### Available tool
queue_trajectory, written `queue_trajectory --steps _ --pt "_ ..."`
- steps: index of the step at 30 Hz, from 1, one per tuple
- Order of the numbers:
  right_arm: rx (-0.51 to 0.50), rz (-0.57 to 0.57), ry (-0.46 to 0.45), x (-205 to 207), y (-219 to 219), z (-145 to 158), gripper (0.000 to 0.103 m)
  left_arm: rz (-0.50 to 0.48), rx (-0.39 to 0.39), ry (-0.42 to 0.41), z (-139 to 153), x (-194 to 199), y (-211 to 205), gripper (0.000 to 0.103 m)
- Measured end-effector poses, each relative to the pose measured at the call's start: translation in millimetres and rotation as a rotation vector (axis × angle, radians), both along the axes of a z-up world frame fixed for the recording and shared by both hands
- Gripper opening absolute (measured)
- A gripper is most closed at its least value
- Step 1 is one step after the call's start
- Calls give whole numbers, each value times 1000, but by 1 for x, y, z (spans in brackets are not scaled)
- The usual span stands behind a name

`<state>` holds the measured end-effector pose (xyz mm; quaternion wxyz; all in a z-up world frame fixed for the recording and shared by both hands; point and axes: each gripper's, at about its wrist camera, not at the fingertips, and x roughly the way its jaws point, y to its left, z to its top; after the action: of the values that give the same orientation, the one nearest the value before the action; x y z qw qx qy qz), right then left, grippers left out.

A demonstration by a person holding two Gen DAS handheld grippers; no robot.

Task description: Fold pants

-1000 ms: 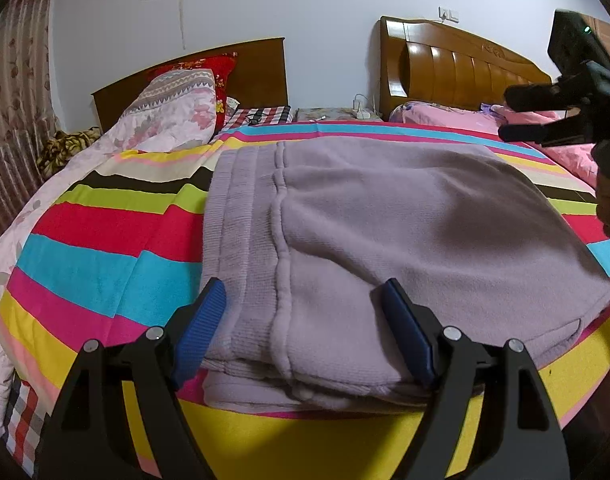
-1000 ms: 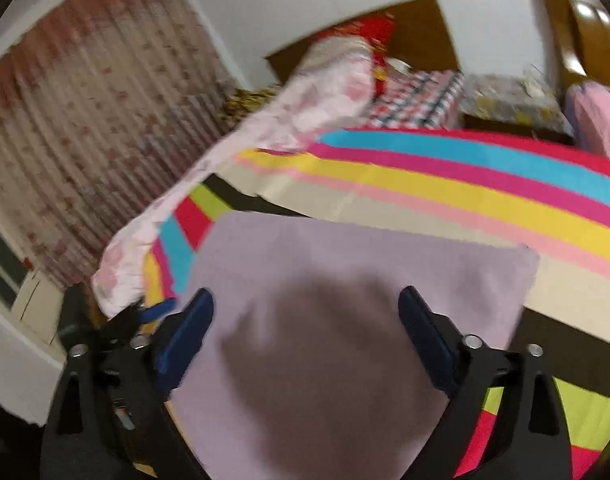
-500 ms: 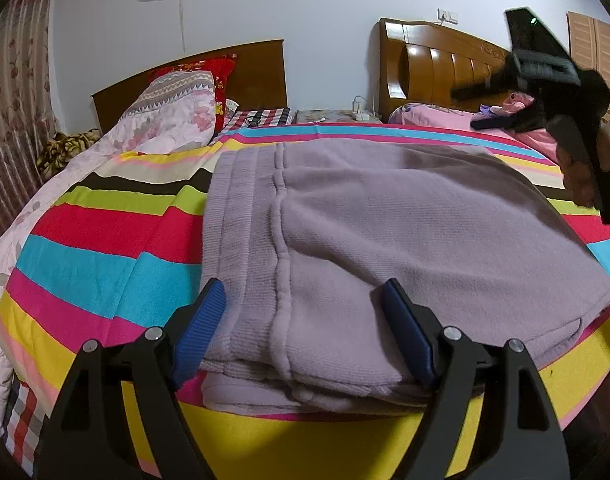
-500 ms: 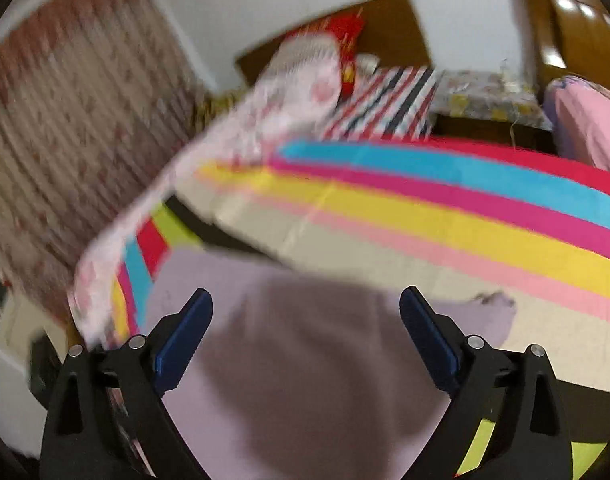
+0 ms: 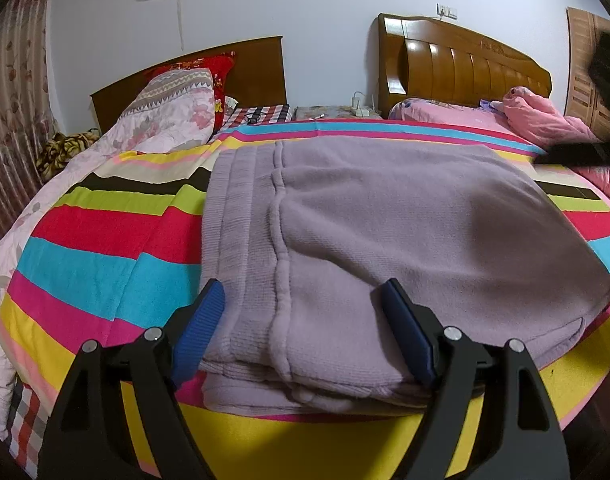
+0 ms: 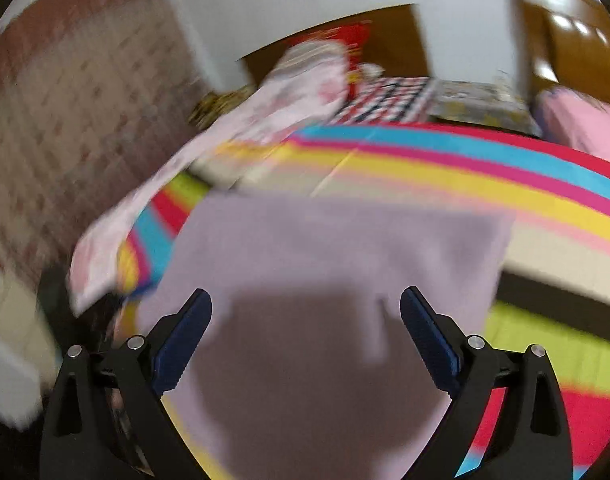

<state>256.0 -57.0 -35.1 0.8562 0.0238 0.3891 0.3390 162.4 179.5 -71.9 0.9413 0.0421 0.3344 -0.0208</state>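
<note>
The lilac knit pants [image 5: 385, 232] lie folded in a flat stack on the striped bedspread [image 5: 93, 256], waistband ribbing to the left. My left gripper [image 5: 305, 316] is open, its blue pads either side of the stack's near edge, holding nothing. My right gripper [image 6: 305, 332] is open and empty above the pants [image 6: 325, 272]; that view is blurred. Its black body shows at the right edge of the left wrist view [image 5: 601, 148].
A floral quilt [image 5: 161, 120] and red pillow [image 5: 209, 68] lie at the left headboard. A pink duvet [image 5: 537, 116] lies on the second bed at right. A nightstand [image 5: 333, 112] stands between the headboards. A curtain [image 6: 65, 120] hangs at left.
The right gripper has swung away to the right edge of the left wrist view and its own view has shifted and blurred. The left gripper and pants have not moved.
</note>
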Motion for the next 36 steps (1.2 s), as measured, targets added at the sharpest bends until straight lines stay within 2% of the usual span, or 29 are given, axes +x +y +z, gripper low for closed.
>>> queue_trajectory --steps 2,4,5,6,8,11,13,15,17,20,23,26,29,33,36 --pt "-94 36 -10 -37 11 -16 93 2 4 6 0 1 -1 80" --pt "-220 14 -38 -65 19 -34 93 5 7 8 0 1 -2 81" --pt "-242 10 -87 -76 20 -34 94 8 11 7 0 1 -3 81" --pt "-246 10 -92 -79 19 -34 94 10 11 6 0 1 -3 81" --pt "-223 -11 -67 -84 12 -27 94 12 11 6 0 2 -4 81" --pt "-117 -7 -44 -87 3 -19 97 12 10 3 0 2 -3 81" --pt "-137 2 3 -83 8 -33 98 16 10 -2 0 2 -4 81" --pt "-189 -2 -66 -90 15 -37 99 20 12 -5 0 1 -5 81" --pt "-218 -12 -75 -93 24 -34 99 20 12 -7 -1 2 -4 81" --pt "-144 -63 -62 -92 17 -29 99 21 10 -12 -2 1 -4 81" --pt "-138 -86 -54 -94 18 -41 99 22 9 -12 -2 0 -3 81" --pt "-154 -82 -48 -97 19 -35 99 23 9 -7 -2 0 -4 81" --pt "-76 -75 -20 -97 7 -34 99 24 9 -7 -2 -1 -5 81" --pt "30 -64 -28 -96 -6 -45 99 28 5 -13 -2 0 -3 81" --pt "-6 -62 -47 -98 -1 -45 99 29 6 -14 -2 0 -3 81"
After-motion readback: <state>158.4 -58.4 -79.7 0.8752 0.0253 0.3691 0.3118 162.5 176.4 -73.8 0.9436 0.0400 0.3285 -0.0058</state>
